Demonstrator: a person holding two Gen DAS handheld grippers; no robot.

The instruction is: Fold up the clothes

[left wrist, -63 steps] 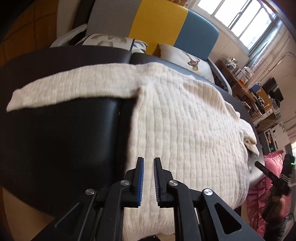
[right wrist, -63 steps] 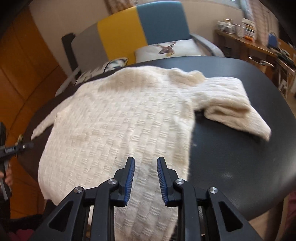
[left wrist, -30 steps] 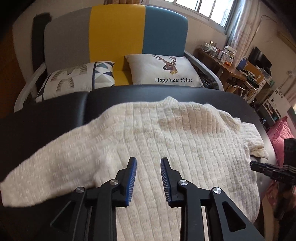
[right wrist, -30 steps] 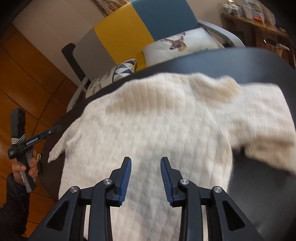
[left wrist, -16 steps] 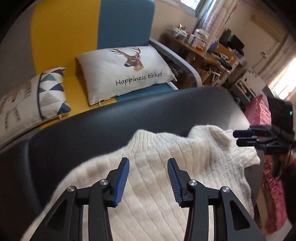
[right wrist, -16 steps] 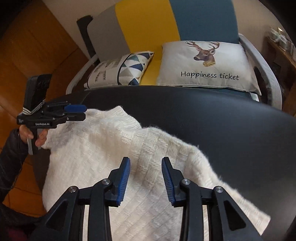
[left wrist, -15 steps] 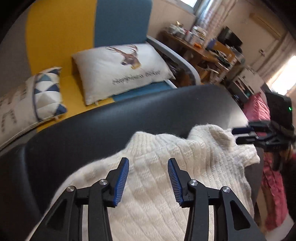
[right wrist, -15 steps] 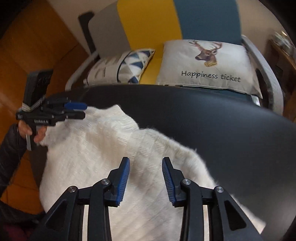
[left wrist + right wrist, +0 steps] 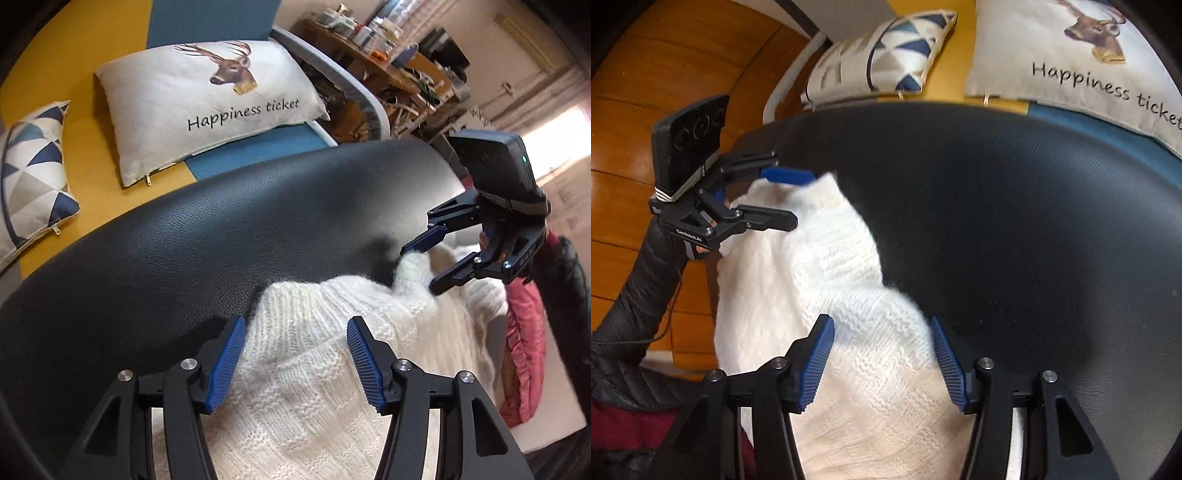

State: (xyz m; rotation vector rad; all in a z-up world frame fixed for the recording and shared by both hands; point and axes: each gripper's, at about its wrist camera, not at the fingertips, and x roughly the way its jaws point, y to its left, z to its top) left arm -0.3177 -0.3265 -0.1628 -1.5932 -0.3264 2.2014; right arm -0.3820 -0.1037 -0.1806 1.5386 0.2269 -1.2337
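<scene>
A cream knitted sweater (image 9: pixel 314 387) lies on a black padded table (image 9: pixel 221 229). My left gripper (image 9: pixel 295 328) points down over one far corner of it, jaws opening, knit between the fingers but not pinched. In the right wrist view the sweater (image 9: pixel 849 295) runs from the left gripper (image 9: pixel 803 199) to my right gripper (image 9: pixel 881 325). The right gripper's jaws are also opening, straddling the other far corner without pressing it. In the left wrist view the right gripper (image 9: pixel 424 264) sits at the right, its fingers spread around the knit edge.
Behind the table stands a yellow and blue sofa (image 9: pixel 240 158) with a deer pillow (image 9: pixel 207 92) and a triangle-patterned pillow (image 9: pixel 33 162). A cluttered desk (image 9: pixel 388 55) is at the back right, pink fabric (image 9: pixel 524 350) lower right. A dark sleeve (image 9: pixel 639 288) and wooden floor (image 9: pixel 646 55) lie to the left.
Both grippers have moved forward from the sweater's body to its far edge and tipped downward. Their jaws have spread wider. The two grippers now stand close to each other.
</scene>
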